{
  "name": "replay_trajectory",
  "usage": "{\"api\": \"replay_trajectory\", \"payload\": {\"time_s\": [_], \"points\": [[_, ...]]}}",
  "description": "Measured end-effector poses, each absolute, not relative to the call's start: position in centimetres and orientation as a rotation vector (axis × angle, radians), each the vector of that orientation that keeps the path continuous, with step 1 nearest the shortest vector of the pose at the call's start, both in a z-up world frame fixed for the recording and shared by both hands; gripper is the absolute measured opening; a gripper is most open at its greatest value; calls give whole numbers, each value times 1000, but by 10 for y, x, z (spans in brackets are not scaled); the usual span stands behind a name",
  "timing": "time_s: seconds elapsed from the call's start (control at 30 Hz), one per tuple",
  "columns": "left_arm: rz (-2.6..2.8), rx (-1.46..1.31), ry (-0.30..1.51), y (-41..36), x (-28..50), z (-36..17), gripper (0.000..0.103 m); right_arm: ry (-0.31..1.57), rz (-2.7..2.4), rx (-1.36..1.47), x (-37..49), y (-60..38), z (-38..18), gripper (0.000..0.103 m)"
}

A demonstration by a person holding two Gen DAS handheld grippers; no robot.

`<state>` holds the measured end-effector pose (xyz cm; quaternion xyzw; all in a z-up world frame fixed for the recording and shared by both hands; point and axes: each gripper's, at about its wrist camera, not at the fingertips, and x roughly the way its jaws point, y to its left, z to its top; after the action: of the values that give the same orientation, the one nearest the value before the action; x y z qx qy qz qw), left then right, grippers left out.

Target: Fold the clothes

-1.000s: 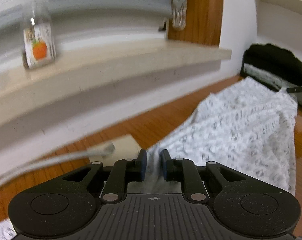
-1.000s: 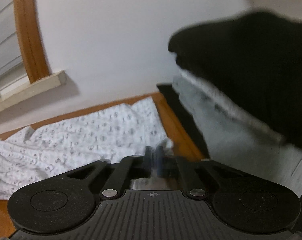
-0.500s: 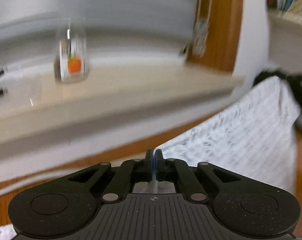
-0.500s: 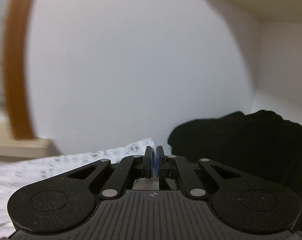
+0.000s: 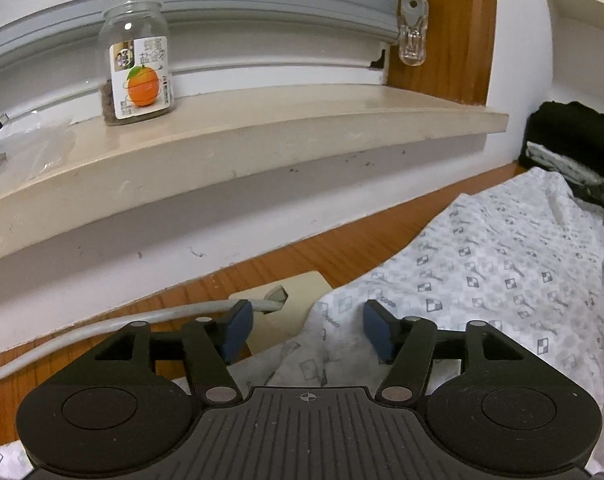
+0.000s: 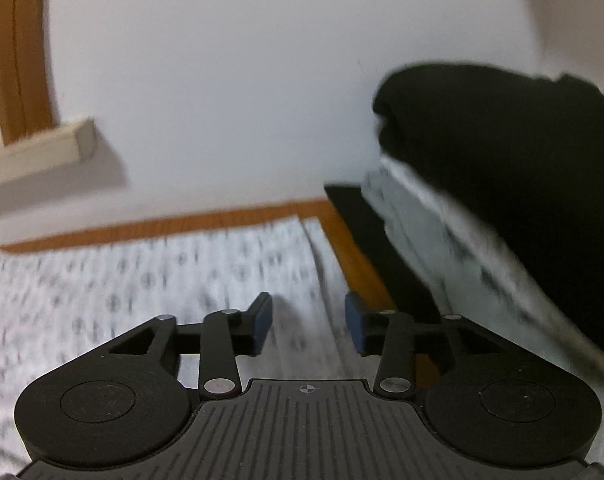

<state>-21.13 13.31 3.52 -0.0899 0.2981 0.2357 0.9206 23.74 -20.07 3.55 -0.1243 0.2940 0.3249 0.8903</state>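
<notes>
A white garment with a small grey checked print [image 5: 490,272] lies spread on the wooden table, and it also shows in the right wrist view [image 6: 150,280]. My left gripper [image 5: 307,330] is open just above the garment's near left edge, holding nothing. My right gripper [image 6: 307,318] is open over the garment's right edge, holding nothing. The right wrist view is blurred by motion.
A beige window sill [image 5: 262,136] with a glass jar [image 5: 136,76] runs above the table. A grey cable [image 5: 102,328] enters a beige plate [image 5: 286,304] on the table. A stack of black and grey clothes [image 6: 502,168] sits at the right, also in the left wrist view [image 5: 574,140].
Both grippers were shut on the garment half a second ago and lifted it; now both have opened and the garment lies flat on the table.
</notes>
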Motion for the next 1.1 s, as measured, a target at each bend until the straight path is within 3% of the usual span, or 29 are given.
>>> {"api": "replay_trajectory", "payload": {"time_s": [0.3, 0.33, 0.47, 0.7, 0.8, 0.9, 0.97, 1.1], "points": [[485, -172, 615, 132, -210, 34, 69, 646, 736, -179, 206, -245, 29, 45], [485, -170, 613, 132, -211, 34, 70, 645, 744, -195, 203, -243, 28, 43], [485, -166, 602, 133, -213, 36, 70, 629, 747, -197, 205, -240, 30, 17], [471, -165, 564, 132, -221, 46, 74, 388, 615, -214, 193, -262, 82, 14], [463, -160, 560, 131, -222, 48, 76, 568, 602, -273, 215, -255, 59, 20], [463, -164, 565, 131, -221, 47, 77, 569, 557, -301, 211, -252, 51, 27], [464, -167, 570, 132, -220, 45, 78, 533, 553, -275, 203, -251, 55, 47], [446, -168, 584, 131, -219, 42, 80, 531, 703, -243, 188, -234, 55, 55]]}}
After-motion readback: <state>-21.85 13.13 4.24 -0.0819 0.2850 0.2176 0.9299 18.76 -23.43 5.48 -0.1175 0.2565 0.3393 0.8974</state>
